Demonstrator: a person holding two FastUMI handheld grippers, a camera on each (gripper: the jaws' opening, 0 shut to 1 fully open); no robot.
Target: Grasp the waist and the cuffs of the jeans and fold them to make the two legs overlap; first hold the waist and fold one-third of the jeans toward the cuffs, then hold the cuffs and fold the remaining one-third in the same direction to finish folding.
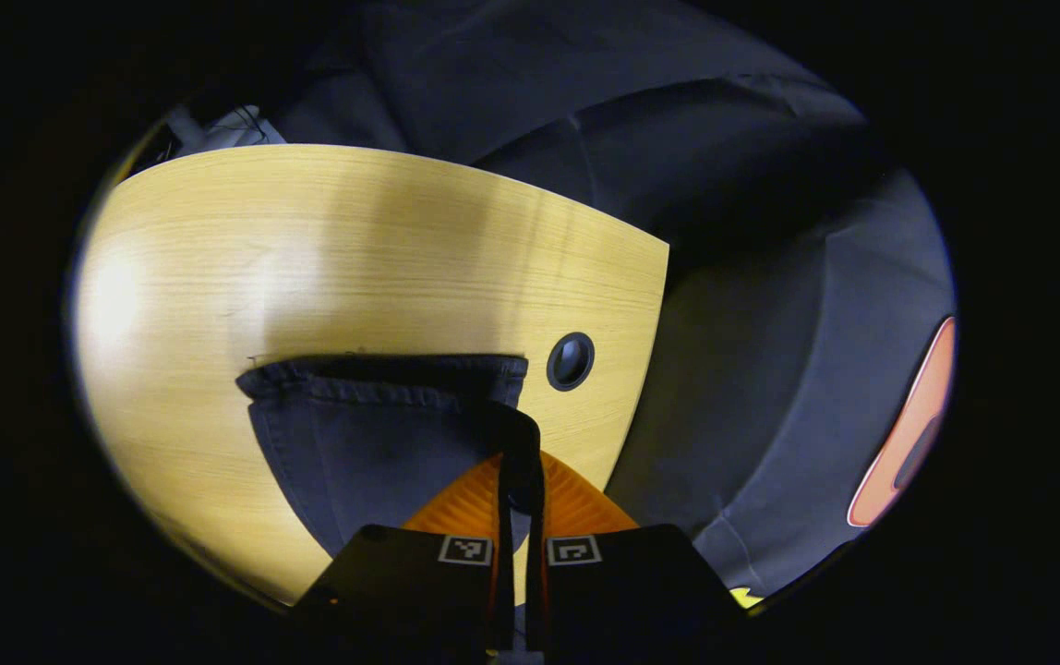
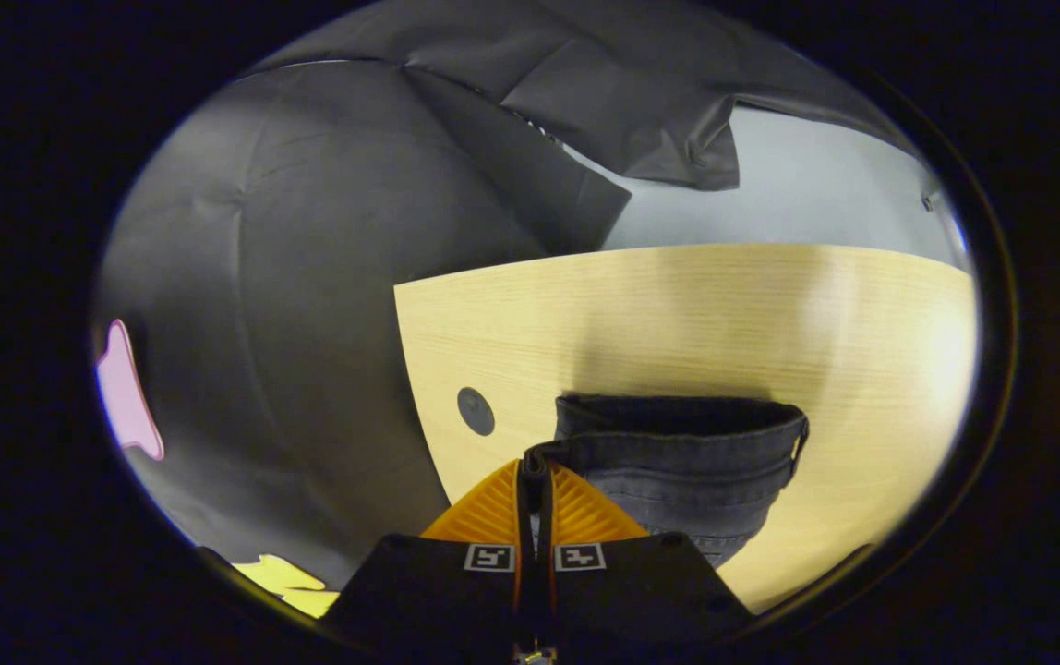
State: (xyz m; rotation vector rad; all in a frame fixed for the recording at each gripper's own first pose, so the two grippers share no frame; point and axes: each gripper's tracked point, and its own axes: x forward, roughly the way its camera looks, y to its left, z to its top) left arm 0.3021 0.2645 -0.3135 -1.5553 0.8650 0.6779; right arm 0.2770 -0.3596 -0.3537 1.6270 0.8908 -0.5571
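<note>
1. In the left gripper view, the left tongs (image 1: 521, 503) sit at the bottom centre, their two orange ribbed fingers (image 1: 465, 506) drawn close together with a dark strip of denim pinched between them.
2. The strip rises out of the fingers and joins the corner of the jeans (image 1: 373, 434), whose stitched hem edge runs straight across just above the tongs.
3. The jeans lie on the pale wooden counter (image 1: 308, 249), dark blue-grey, with the cloth spreading to the left of the fingers.
4. A round dark cable hole (image 1: 571, 360) sits in the counter just beside the right end of the hem, near the counter's edge.
5. In the right gripper view, the right tongs (image 2: 535, 503) show at the bottom centre, orange fingers (image 2: 585, 513) pressed nearly together and nipping a thin fold of the jeans (image 2: 687, 462).
6. Here the jeans spread to the right of the fingers, with a thick seamed band across the top and a belt loop at its right end.
7. The counter (image 2: 678, 314) carries them, and a small round cap (image 2: 475, 411) lies in its surface to the left of the jeans, near the corner.
</note>
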